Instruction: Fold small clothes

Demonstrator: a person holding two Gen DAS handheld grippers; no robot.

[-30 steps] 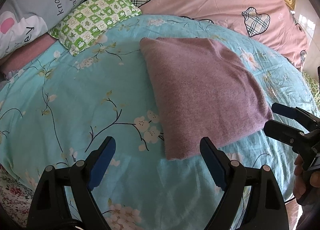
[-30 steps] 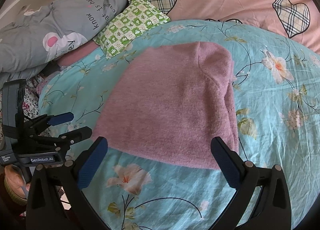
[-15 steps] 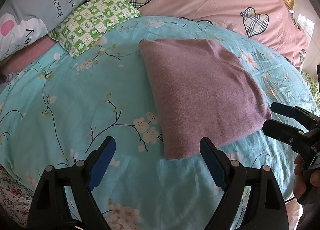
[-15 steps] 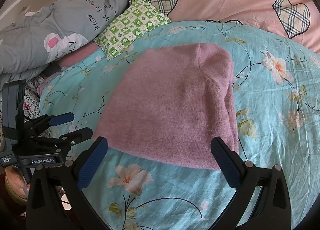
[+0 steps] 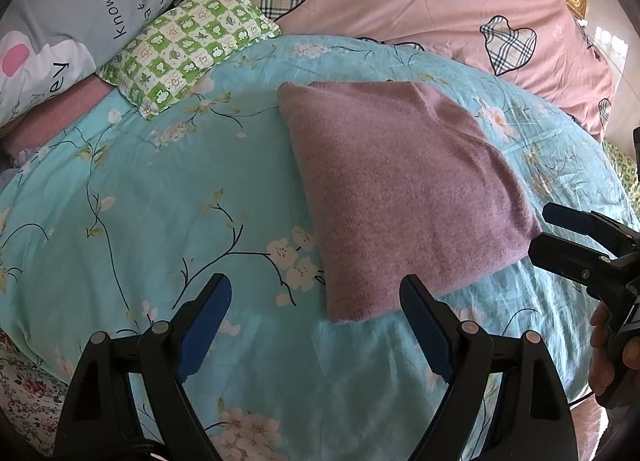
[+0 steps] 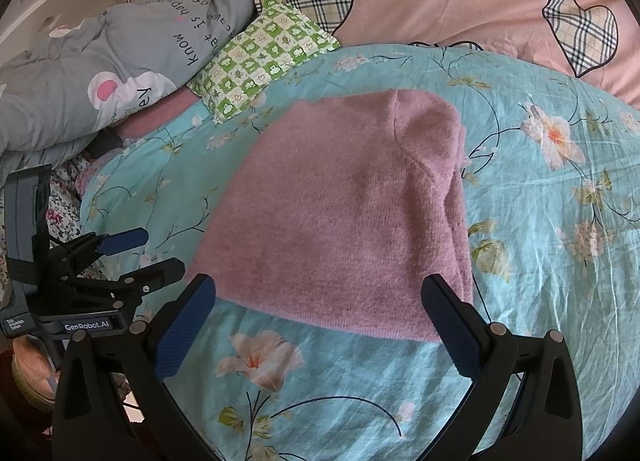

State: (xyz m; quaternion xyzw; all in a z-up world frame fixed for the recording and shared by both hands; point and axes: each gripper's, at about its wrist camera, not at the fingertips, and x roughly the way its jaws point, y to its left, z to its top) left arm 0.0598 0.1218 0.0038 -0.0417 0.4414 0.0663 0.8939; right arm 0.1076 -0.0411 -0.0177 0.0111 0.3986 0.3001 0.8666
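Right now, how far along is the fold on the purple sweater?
Done: the purple sweater lies as a compact folded rectangle on the floral sheet, sleeves tucked away. In hand: nothing; the left hand-held gripper and right hand-held gripper are both open, short of its near edge. Left: perhaps a final fold, or nothing.

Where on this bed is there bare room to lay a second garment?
Bare turquoise sheet lies between the folded mauve sweater, the green checked pillow and the left claw. Another patch lies right of the sweater. The head end is crowded with pillows.
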